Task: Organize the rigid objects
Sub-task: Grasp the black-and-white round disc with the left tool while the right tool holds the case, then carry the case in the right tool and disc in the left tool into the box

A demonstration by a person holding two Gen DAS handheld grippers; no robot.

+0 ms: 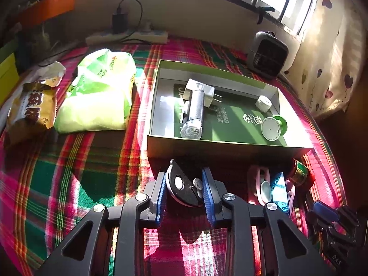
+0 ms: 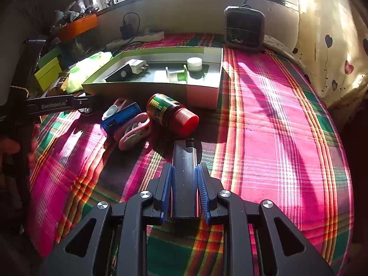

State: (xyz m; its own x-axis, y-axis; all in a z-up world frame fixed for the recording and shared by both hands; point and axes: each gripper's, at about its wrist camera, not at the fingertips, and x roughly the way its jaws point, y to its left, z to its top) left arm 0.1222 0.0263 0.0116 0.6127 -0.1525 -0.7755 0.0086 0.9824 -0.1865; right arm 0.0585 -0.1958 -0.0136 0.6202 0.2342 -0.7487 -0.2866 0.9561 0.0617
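Left gripper [image 1: 184, 192] is clamped on a black-and-white disc [image 1: 184, 187], held above the plaid cloth [image 1: 69, 172]. Ahead of it sits the open green box [image 1: 230, 148], holding a white plug [image 1: 207, 93], a silver cylinder [image 1: 194, 112], a white cap [image 1: 263, 103] and a green spool [image 1: 273, 126]. To its right, just short of the box, lie a blue case [image 1: 279, 189], pink scissors [image 1: 258, 184] and a red-capped bottle [image 1: 301, 172]. Right gripper [image 2: 184, 181] is closed on a flat black bar [image 2: 185, 174]; the bottle lies just ahead of it, the box beyond.
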